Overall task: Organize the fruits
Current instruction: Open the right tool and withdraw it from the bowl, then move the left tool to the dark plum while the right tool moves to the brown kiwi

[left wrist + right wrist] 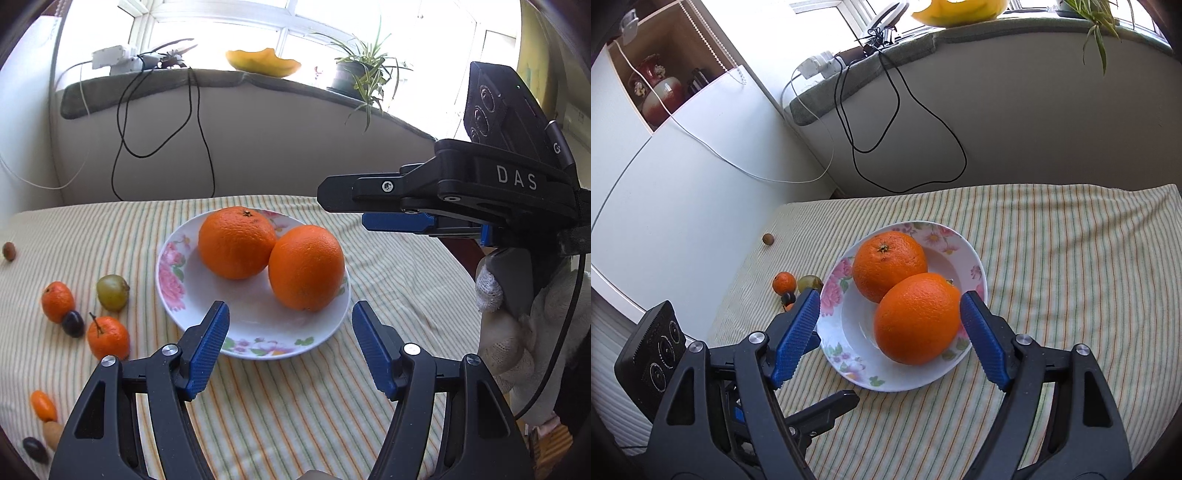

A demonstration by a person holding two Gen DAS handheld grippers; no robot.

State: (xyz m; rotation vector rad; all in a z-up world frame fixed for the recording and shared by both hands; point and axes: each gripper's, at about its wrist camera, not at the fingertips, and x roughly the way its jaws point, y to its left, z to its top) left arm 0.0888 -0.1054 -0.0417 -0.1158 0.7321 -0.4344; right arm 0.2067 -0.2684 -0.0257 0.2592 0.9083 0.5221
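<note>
Blue fingers (208,347) of left gripper (290,345) spread wide, empty; right gripper (890,334) likewise agape, gripping nothing. Two oranges (236,242) touching on floral plate (258,336); small fruits (109,336) scattered on striped cloth (295,424).

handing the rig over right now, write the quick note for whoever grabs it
Left gripper: open, empty, near the plate's front rim.
Right gripper: open, nothing held; the nearer orange shows between its fingers.
Done: two oranges, nearer one and far orange, sit touching on the floral plate.
Left: loose on the striped cloth, left of the plate: two mandarins, a green grape, a dark grape, a kumquat and other small fruits.
</note>
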